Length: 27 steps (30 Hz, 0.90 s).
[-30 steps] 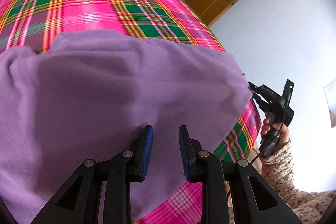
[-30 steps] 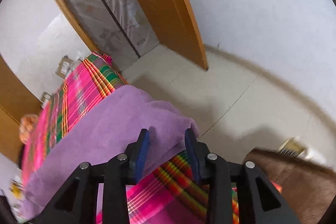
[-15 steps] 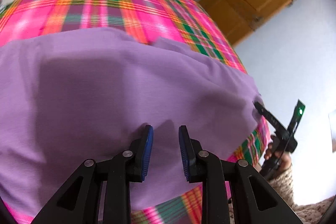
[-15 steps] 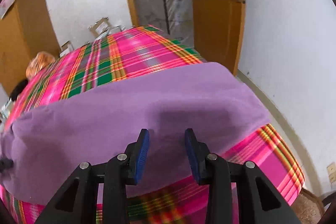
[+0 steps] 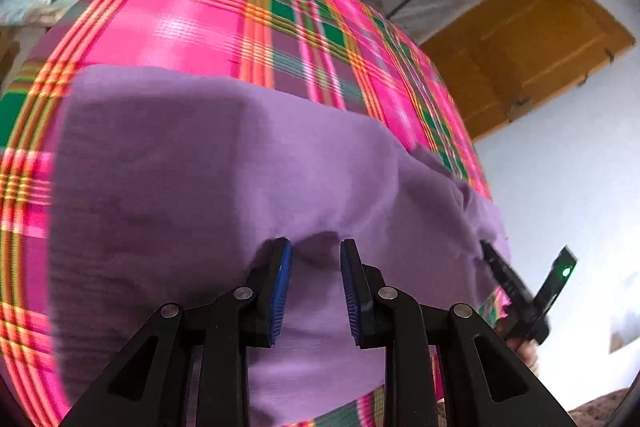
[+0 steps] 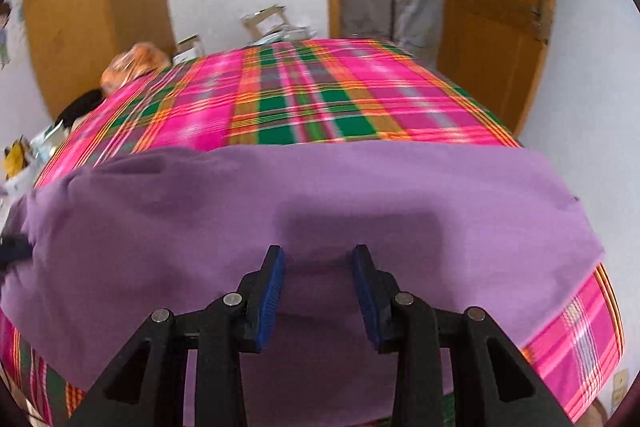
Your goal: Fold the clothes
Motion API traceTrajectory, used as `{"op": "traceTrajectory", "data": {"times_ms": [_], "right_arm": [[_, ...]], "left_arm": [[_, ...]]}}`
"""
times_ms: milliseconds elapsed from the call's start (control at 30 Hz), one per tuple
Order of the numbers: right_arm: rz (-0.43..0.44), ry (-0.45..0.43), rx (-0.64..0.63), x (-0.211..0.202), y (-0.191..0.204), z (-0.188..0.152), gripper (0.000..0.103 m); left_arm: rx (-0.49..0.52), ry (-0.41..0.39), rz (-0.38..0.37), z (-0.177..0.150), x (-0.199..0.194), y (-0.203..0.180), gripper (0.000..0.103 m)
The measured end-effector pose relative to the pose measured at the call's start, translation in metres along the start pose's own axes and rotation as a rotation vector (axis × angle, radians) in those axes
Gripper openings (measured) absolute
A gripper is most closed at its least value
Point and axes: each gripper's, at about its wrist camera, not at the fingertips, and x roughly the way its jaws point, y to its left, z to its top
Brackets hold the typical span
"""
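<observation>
Left gripper (image 5: 316, 267): fingers spread, nothing pinched between the blue pads, purple cloth showing in the gap. Right gripper (image 6: 319, 275): the same, fingers apart with a clear gap and nothing gripped.

The purple garment (image 5: 192, 187) lies spread directly under and ahead of both sets of fingers, on the pink plaid sheet (image 5: 192, 27) covering the bed. Whether the fingertips touch the fabric cannot be told. In the left view the right gripper shows at the garment's right edge, where the cloth bunches into a small ridge. In the right view the far hem runs fairly straight across and the near edge hangs toward the camera.

Step, as a judgement: either lining up to take the near edge for a fold, or just let go after laying one down. Both fit, since the garment looks broad and mostly flat. Any grab would need the fingers closed on one hem only, not the sheet beneath.

Boxes and clutter sit beyond the bed, with a wooden door (image 6: 496, 27) behind.
</observation>
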Motion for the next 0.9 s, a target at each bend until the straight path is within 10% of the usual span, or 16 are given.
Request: {"op": "traceTrajectory", "data": {"times_ms": [467,900], "right_arm": [[0.491,0.116,0.078,0.029,0.05,0.089,0.032],[0.651,0.437,-0.08,0.087,0.1,0.112,0.032]], "left_arm": [[-0.101,-0.028,0.097,0.039,-0.031,0.048,0.025],[-0.046,-0.089,0.168,0.081,-0.034,0.032,0.026]]}}
